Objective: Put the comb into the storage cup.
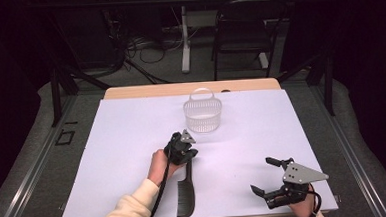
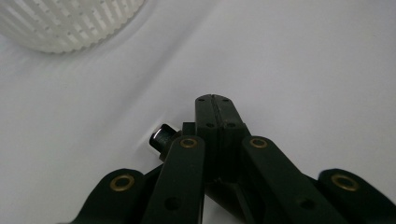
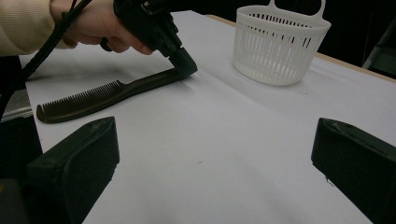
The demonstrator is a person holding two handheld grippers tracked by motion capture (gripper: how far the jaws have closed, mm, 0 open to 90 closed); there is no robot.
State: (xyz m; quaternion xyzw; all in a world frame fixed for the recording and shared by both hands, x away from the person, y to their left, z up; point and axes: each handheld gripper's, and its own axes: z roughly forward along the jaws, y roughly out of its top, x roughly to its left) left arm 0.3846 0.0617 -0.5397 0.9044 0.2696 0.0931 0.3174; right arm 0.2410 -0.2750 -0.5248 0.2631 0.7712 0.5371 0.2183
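A dark comb [image 1: 185, 191] lies on the white table sheet [image 1: 122, 142], teeth end toward the front edge. My left gripper [image 1: 187, 154] points down at the comb's handle end, its jaws closed together on it. In the right gripper view the left gripper [image 3: 184, 65] meets the comb [image 3: 102, 95] at the handle tip. From the left gripper view, my left gripper [image 2: 215, 105] has its pads pressed flat together; the comb is hidden under them. My right gripper [image 1: 263, 176] rests near the front right, jaws wide apart and holding nothing, as the right gripper view [image 3: 215, 168] confirms.
A white slatted basket [image 1: 203, 115] with a handle stands upright behind the left gripper, also seen as the basket [image 3: 280, 44] and the basket [image 2: 70, 23]. A chair [image 1: 242, 33] and cables stand beyond the table's far edge.
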